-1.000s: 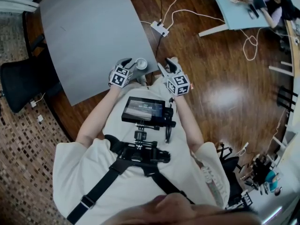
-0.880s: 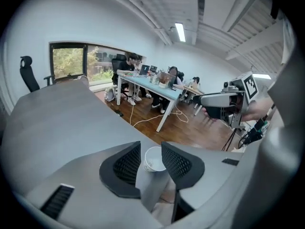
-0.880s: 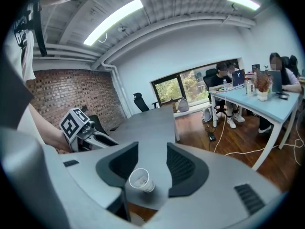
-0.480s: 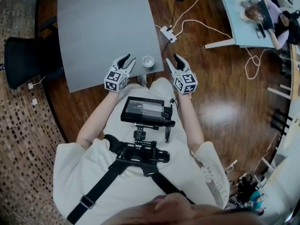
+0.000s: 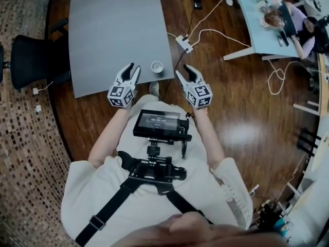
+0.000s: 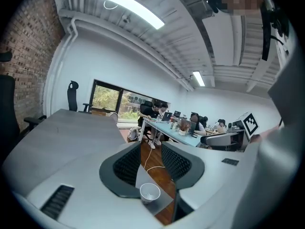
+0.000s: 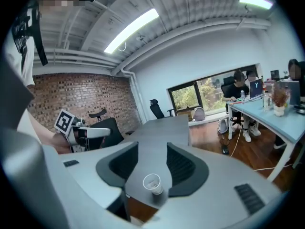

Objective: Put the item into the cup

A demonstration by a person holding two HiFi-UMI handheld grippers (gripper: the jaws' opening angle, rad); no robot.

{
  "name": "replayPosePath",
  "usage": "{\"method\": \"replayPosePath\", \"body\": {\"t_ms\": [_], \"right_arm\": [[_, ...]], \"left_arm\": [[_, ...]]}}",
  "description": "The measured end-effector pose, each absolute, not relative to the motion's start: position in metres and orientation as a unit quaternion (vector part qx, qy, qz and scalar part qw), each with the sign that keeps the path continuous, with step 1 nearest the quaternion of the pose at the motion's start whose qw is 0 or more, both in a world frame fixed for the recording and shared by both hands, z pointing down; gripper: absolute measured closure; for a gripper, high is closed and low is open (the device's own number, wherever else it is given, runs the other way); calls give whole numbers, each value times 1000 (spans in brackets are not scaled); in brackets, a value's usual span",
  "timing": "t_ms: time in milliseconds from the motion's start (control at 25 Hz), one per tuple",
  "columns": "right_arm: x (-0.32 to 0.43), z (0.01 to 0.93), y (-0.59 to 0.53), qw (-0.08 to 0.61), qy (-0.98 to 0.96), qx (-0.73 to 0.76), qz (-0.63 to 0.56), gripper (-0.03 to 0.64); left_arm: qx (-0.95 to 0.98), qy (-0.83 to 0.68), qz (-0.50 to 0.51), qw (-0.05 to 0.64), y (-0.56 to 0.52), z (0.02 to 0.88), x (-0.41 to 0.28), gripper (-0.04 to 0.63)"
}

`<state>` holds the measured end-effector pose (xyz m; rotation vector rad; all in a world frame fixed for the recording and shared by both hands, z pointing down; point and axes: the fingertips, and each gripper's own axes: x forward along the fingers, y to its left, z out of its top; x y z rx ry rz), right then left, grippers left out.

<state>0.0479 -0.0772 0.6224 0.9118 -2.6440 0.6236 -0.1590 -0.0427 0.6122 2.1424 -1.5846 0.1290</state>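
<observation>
A small white paper cup (image 5: 157, 66) stands near the front right corner of the grey table (image 5: 113, 30). My left gripper (image 5: 129, 71) hovers over the table's front edge, left of the cup, open and holding nothing. My right gripper (image 5: 184, 72) floats over the wooden floor just right of the corner, also open and holding nothing. In the left gripper view the cup (image 6: 149, 192) shows low between the open jaws of the left gripper (image 6: 151, 159). In the right gripper view the cup (image 7: 152, 182) sits between the spread jaws of the right gripper (image 7: 152, 159).
A black office chair (image 5: 36, 60) stands left of the table. A power strip (image 5: 183, 43) with white cables lies on the wooden floor beyond the corner. A light blue desk (image 5: 257, 24) with seated people is at the upper right. A monitor (image 5: 159, 122) hangs on my chest rig.
Both grippers have drawn back from the cup toward me and a little apart. The left one, earlier right beside the cup, now sits further left. Both stayed open.
</observation>
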Motion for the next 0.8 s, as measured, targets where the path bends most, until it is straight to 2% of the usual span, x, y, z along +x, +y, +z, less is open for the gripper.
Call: {"method": "replayPosePath", "body": {"t_ms": [360,800], "right_arm": [[88,606,-13,139,-929,279,201,417],[129,623,81,151,-933,255,205,417]], "left_arm": [[772,-588,46,237,15,606,-107,457],[734,-629,34,255,144,609,-82,458]]}}
